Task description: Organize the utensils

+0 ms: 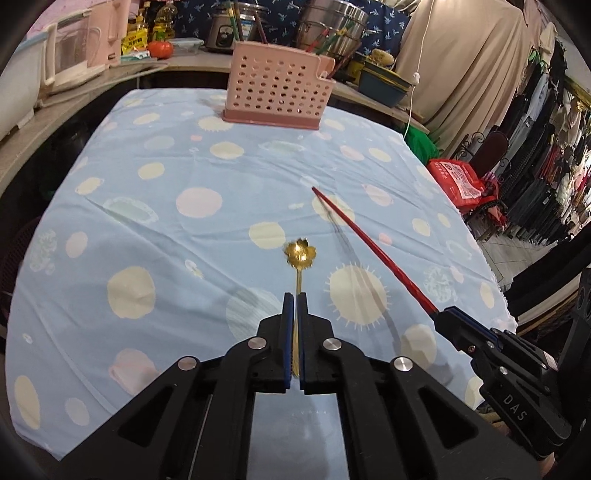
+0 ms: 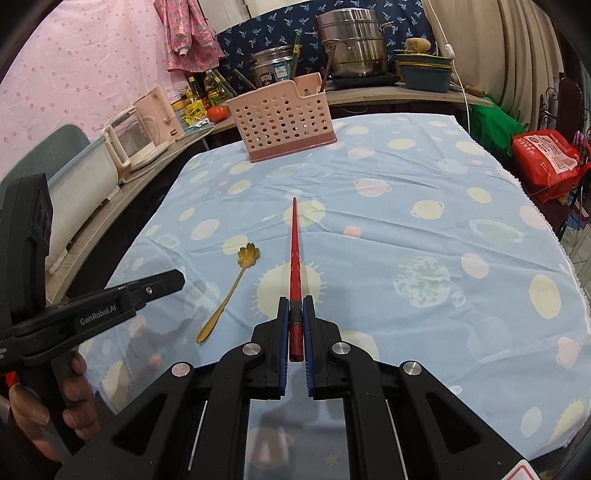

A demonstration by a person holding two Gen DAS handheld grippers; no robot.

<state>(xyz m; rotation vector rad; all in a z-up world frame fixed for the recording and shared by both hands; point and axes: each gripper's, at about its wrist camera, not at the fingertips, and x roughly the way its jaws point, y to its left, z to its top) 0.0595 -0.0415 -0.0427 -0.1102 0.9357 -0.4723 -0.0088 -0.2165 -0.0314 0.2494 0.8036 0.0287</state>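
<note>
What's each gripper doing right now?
Left gripper: closed on the gold spoon.
Right gripper: closed on the red chopsticks.

Table: blue tablecloth (image 2: pixel 424 206) with pastel dots | Rear counter (image 2: pixel 399 94): steel steamer pot (image 2: pixel 352 44), oil bottles (image 1: pixel 147 26) | Wall: pink sheet (image 2: pixel 81 59) | Right: beige curtain (image 1: pixel 461 62), possibly hanging clothes (image 1: pixel 546 155)
</note>
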